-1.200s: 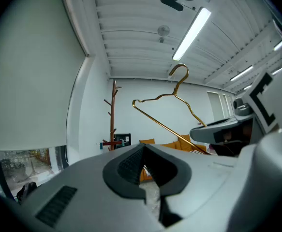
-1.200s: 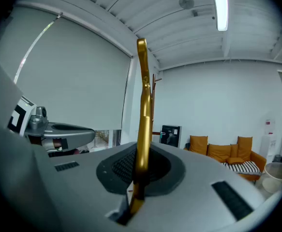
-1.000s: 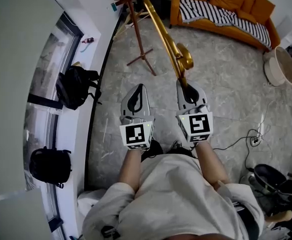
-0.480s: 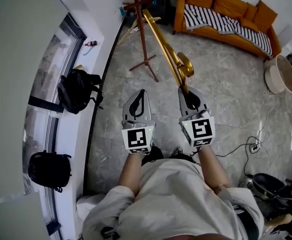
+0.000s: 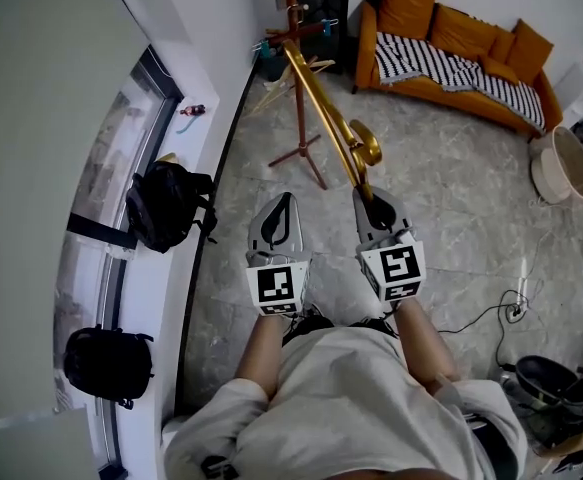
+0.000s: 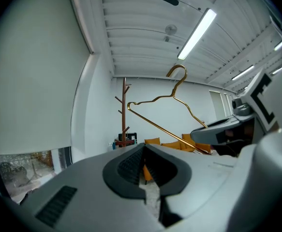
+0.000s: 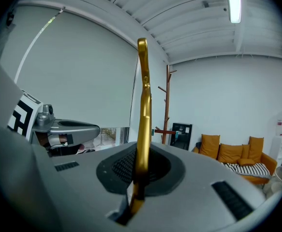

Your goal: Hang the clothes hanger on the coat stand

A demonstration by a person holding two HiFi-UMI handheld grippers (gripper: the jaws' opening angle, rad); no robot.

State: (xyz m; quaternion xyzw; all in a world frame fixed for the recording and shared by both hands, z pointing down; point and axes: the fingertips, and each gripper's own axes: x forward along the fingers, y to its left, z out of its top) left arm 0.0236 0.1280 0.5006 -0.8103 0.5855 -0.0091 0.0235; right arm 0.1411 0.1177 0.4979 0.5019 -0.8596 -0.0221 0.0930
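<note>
A gold wire clothes hanger stands up out of my right gripper, which is shut on its lower end; the hook shows partway along it. In the right gripper view the hanger rises edge-on between the pads. My left gripper is shut with nothing in it, level beside the right one. The brown wooden coat stand stands ahead by the wall, apart from the hanger. From the left gripper view, the hanger shows side-on to the right of the stand.
Two black backpacks sit on the window ledge at the left. An orange sofa with a striped cover runs along the far wall. A round basket stands at the right, and cables lie on the floor.
Both grippers and the hanger have moved forward together toward the coat stand, which now appears closer and lower in the head view. Both stay shut.
</note>
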